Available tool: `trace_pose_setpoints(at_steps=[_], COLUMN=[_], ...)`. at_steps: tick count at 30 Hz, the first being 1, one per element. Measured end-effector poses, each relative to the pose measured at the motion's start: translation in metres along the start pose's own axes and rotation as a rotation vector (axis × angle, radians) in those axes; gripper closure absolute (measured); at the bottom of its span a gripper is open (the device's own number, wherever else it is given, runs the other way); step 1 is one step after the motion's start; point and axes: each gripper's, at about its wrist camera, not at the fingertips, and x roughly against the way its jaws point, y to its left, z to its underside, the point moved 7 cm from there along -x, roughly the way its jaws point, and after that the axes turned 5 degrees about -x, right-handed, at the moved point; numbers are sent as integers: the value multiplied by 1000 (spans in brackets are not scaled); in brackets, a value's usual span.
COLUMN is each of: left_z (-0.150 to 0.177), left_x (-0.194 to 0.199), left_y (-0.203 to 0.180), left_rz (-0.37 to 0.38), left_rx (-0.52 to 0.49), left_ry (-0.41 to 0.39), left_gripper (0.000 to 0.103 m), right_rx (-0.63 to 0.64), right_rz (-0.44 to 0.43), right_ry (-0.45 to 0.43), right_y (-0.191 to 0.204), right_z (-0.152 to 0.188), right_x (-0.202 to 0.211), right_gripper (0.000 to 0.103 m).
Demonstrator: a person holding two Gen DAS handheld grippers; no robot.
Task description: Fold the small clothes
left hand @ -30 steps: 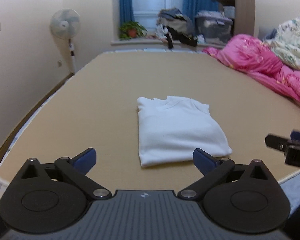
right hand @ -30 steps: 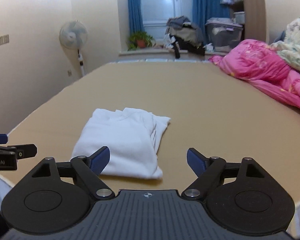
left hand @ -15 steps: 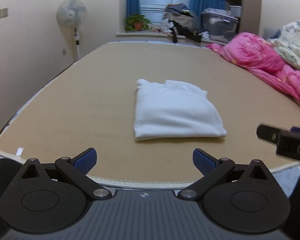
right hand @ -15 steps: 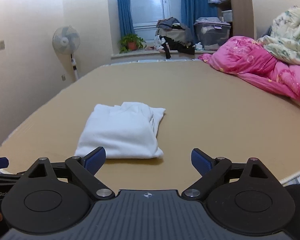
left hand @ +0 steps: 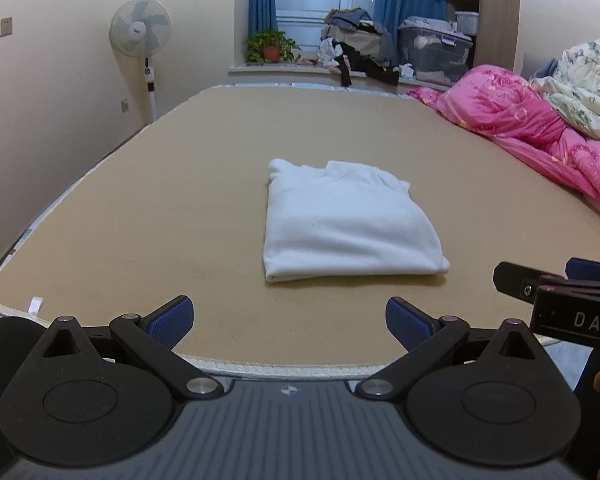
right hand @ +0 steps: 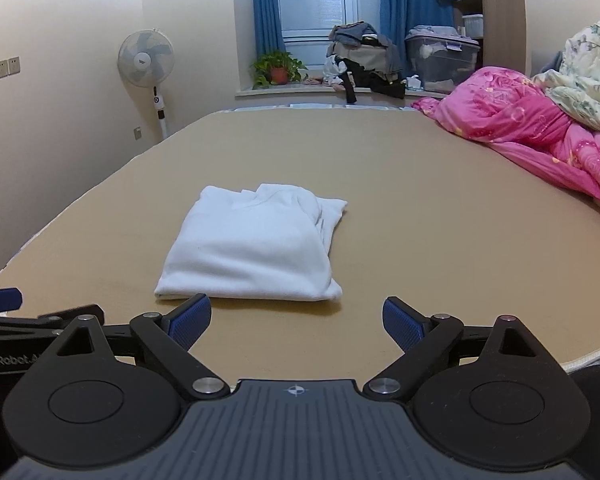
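Observation:
A white garment (left hand: 348, 222) lies folded into a compact rectangle on the tan bed surface (left hand: 180, 208); it also shows in the right wrist view (right hand: 256, 244). My left gripper (left hand: 288, 320) is open and empty, held back near the bed's front edge, apart from the garment. My right gripper (right hand: 296, 320) is open and empty, just short of the garment's near edge. The right gripper's side also shows at the right of the left wrist view (left hand: 560, 300), and the left gripper's side at the left of the right wrist view (right hand: 20, 324).
A pink quilt (left hand: 540, 136) and a floral quilt (left hand: 584, 88) are heaped on the bed's right side. A standing fan (left hand: 140, 36) is by the left wall. A plant (left hand: 270, 46), clothes pile and storage box sit on the far windowsill.
Both grippers have pulled back from the folded garment toward the bed's front edge and levelled out. The garment lies still.

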Motion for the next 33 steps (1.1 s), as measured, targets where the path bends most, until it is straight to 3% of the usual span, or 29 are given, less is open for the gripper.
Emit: trace_pose_setpoints(at_steps=[33], left_z=[-2], left_x=[-2], left_y=[-1], left_rz=[21], left_rx=[2], left_ry=[-17], left_gripper=[1], right_rx=[21], right_rz=[-19], right_ry=[10], right_y=[-8], right_z=[0], right_x=[1], right_gripper=[10])
